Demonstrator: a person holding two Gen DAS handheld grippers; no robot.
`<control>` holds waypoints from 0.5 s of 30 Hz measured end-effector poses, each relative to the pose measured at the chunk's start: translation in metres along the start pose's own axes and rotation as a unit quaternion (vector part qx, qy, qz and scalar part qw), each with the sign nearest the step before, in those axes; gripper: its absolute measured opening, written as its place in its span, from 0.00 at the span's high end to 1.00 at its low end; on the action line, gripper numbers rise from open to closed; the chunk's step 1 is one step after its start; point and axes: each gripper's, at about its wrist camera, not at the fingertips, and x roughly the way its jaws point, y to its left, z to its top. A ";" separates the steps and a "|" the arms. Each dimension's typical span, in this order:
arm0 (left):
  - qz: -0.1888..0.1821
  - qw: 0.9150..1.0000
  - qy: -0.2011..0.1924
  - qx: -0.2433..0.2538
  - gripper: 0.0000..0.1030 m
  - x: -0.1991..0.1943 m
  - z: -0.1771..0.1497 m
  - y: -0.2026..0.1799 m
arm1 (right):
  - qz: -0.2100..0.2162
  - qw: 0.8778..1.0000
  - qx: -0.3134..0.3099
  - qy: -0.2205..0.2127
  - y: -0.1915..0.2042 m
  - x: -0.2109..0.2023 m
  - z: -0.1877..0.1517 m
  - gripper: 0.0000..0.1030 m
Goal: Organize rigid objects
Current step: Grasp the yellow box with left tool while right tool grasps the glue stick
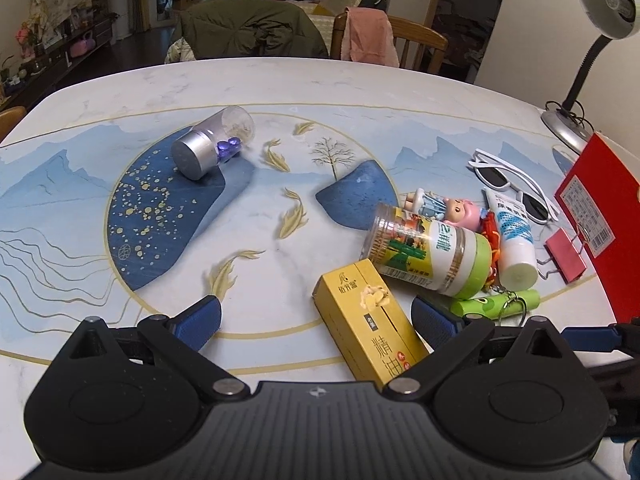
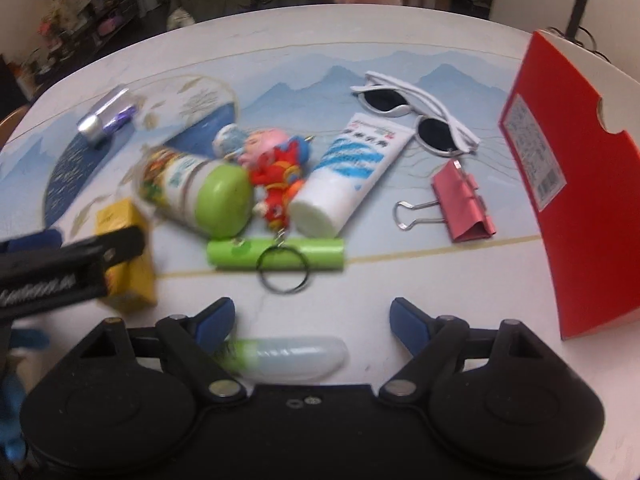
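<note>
Both grippers are wide open and hold nothing: left gripper sits around the yellow box, right gripper above the tabletop.

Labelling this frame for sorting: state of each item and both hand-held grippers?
Clear vial with silver cap: capped, on its side.
Green-lidded clear jar: lid on, on its side.
Yellow carton: closed, flat.
White tube: capped, flat.
White sunglasses: folded.
Pink binder clip: clamped on nothing.
Red box: upright.
Left hand-held gripper: open.
Right hand-held gripper: open.
</note>
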 end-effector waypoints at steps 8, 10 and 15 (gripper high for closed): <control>-0.010 1.000 0.004 0.014 0.10 0.002 -0.001 -0.005 | 0.032 0.999 -0.015 -0.023 -0.011 -0.030 -0.003 0.22; -0.012 1.000 0.006 0.019 0.14 0.004 -0.002 -0.007 | 0.060 0.997 -0.055 -0.017 -0.008 -0.037 -0.002 0.22; -0.010 0.999 0.010 0.035 0.20 0.008 -0.004 -0.013 | 0.104 0.974 -0.201 0.011 0.021 -0.035 -0.009 0.22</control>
